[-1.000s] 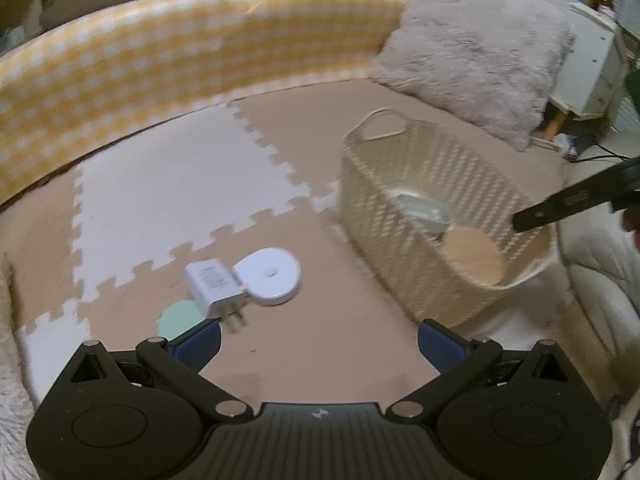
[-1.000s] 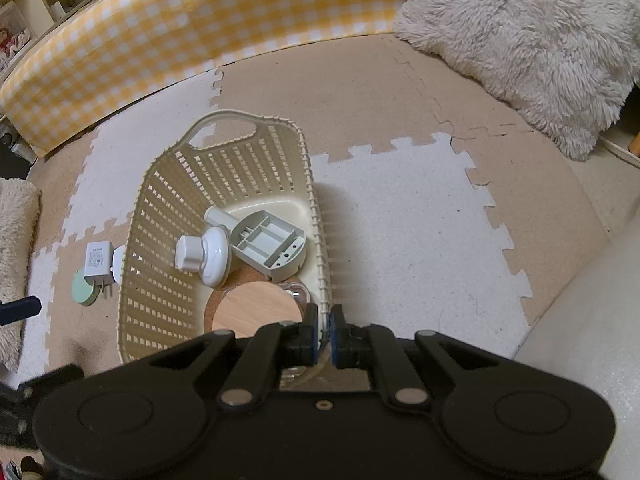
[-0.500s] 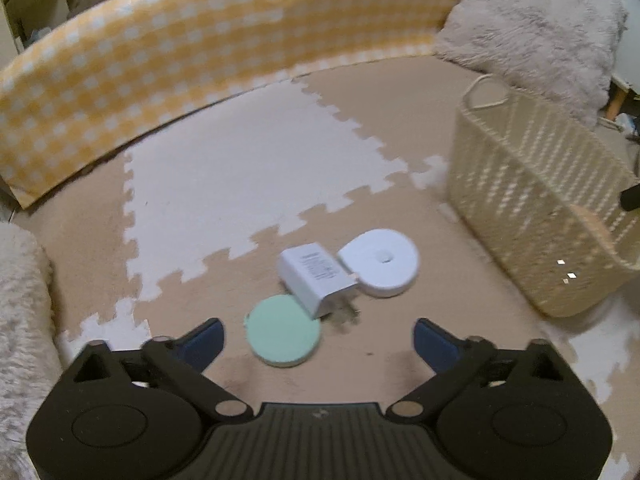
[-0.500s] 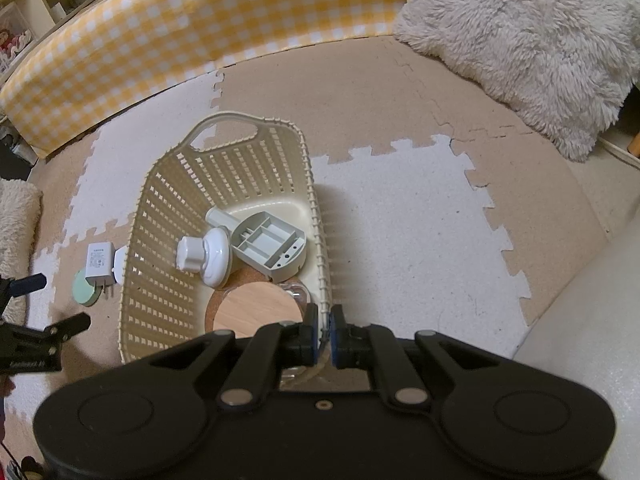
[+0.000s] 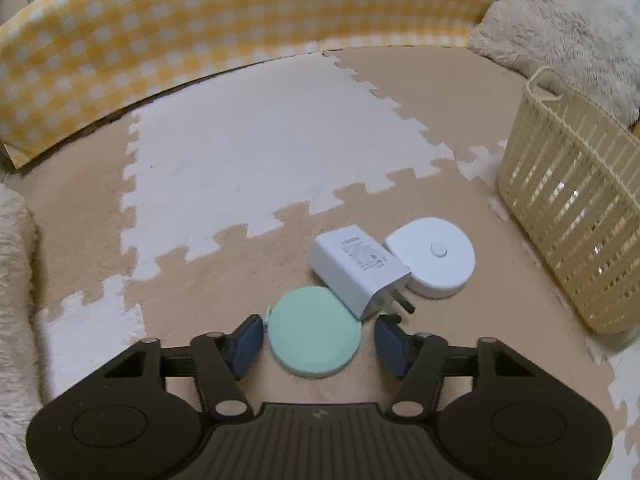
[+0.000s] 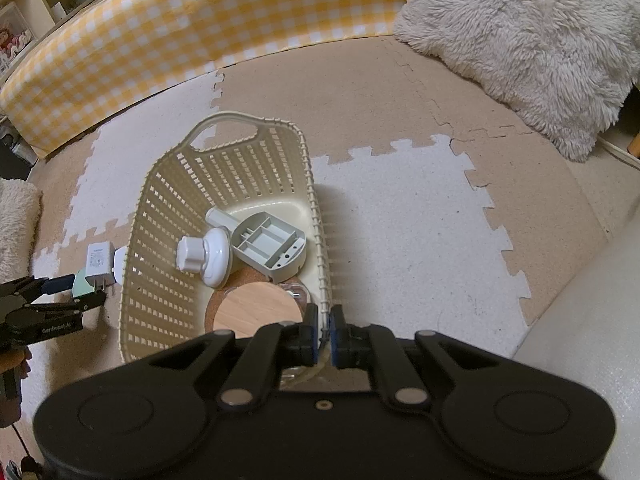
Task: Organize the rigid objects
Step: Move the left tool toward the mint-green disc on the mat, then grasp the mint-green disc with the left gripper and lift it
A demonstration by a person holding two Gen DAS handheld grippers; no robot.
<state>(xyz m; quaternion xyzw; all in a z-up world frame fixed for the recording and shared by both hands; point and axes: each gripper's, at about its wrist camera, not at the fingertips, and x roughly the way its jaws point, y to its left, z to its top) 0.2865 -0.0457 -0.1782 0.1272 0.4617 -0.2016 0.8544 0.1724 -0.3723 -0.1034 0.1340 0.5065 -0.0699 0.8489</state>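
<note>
A mint green disc (image 5: 314,332) lies on the foam floor mat, between the open fingers of my left gripper (image 5: 318,342), which do not touch it. A white plug adapter (image 5: 358,270) leans partly on the disc, and a white round device (image 5: 434,257) lies beside it. The cream slatted basket (image 6: 160,264) holds a wooden-topped lid (image 6: 256,312), a grey plastic tray piece (image 6: 270,244) and a white knob-shaped part (image 6: 204,256). My right gripper (image 6: 325,336) is shut on the basket's near rim. The left gripper (image 6: 76,292) shows at the left of the right wrist view.
A yellow checked padded barrier (image 5: 200,28) curves along the back. A fluffy cushion (image 6: 520,40) lies at the far right and a fluffy rug (image 5: 12,280) at the left. The basket (image 5: 572,208) stands right of the floor items.
My left gripper has swung left away from the basket and come down close to the floor items, its fingers narrowing around the green disc. The right gripper has kept its hold on the basket rim.
</note>
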